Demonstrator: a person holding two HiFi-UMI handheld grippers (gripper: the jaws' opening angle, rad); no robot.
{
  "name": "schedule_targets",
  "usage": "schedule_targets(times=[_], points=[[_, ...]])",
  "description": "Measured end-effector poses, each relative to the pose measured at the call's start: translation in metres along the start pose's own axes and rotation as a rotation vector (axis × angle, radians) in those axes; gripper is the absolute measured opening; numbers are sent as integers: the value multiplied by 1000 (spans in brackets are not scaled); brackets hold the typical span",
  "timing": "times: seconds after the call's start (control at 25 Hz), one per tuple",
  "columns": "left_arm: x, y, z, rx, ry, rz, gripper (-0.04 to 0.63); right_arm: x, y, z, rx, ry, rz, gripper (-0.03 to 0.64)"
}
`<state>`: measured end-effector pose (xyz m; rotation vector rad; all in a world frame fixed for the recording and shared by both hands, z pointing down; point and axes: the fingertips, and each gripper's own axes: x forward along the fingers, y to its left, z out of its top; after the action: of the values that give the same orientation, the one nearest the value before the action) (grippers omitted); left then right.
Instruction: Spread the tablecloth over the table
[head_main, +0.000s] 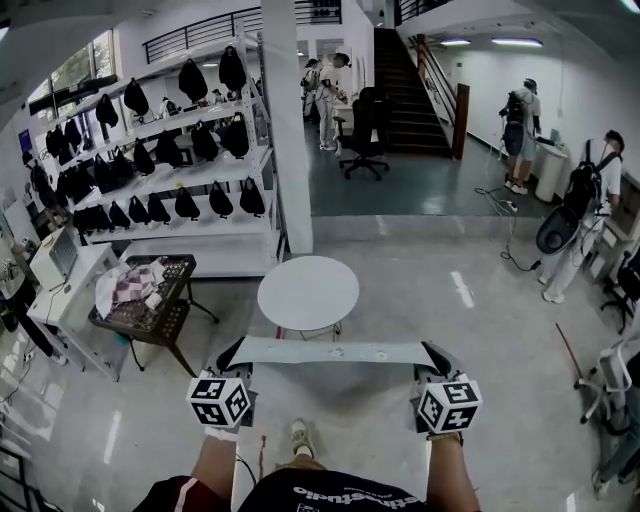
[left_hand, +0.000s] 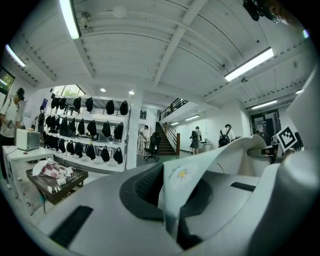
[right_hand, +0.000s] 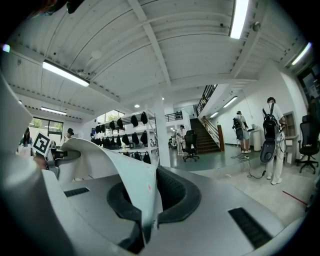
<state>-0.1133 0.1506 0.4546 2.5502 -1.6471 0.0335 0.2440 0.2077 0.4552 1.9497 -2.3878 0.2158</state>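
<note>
**Item:** tablecloth (head_main: 330, 352). Pale fabric with a small flower print at the left end.

**Location:** Held in the air above the floor (head_main: 400, 300), as a flat band stretched level between the two grippers. Just short of the round white surface (head_main: 308, 292) and not yet over any part of it.

**Reason for the hold (judged):** Pinched at two well-separated points along one edge, so the cloth stays spread to its width and free of folds. Kept level and square to the surface, probably so it can be carried forward and laid over the top in one pass.

**Left gripper** (head_main: 232, 356): Jaws closed to a sliver, clamped on the left end of the tablecloth. Fabric comes up from between the pads and runs off toward the other gripper.

**Right gripper** (head_main: 432, 356): Same condition, nearly fully closed and pinching the right end. Cloth curls up out of the jaws and arcs away to the left.

**Stage (judged):** Cloth picked up and tensioned, spreading not begun.

**Nearby, not involved:** dark cart (head_main: 150, 310) with folded cloths, left of the surface and well apart from it.
</note>
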Motion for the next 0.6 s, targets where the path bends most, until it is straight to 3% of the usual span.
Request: schedule_targets(times=[0.6], points=[[2,24,4,-4,-10,31,20,24,15,13,-10,-16,29,34]])
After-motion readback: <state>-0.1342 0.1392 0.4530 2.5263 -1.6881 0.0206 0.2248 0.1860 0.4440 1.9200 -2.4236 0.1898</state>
